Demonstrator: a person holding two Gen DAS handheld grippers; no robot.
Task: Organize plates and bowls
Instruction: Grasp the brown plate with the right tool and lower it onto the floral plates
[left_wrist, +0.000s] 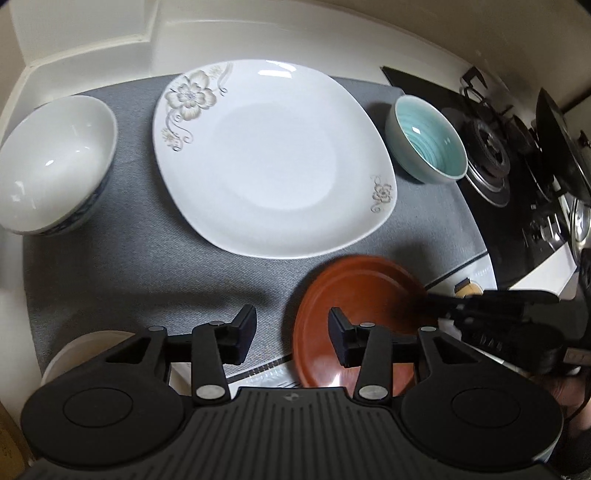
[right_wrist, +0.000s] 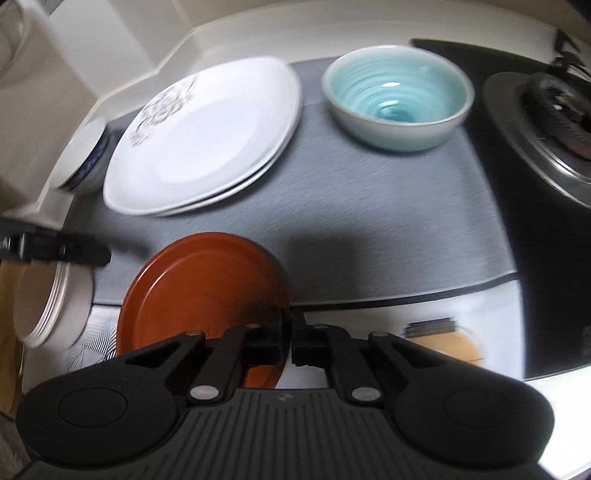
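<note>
A small brown plate is tilted above the grey mat; my right gripper is shut on its right rim. The plate also shows in the left wrist view, with the right gripper at its right edge. My left gripper is open and empty over the mat's near edge. A large white flowered plate lies on the mat; in the right wrist view it rests on a second one. A white bowl stands at the left and a turquoise bowl at the right.
A gas stove with a dark pan lies right of the mat. A stack of white dishes stands at the near left. The white counter wall runs behind the mat. A small brown pad lies near the front.
</note>
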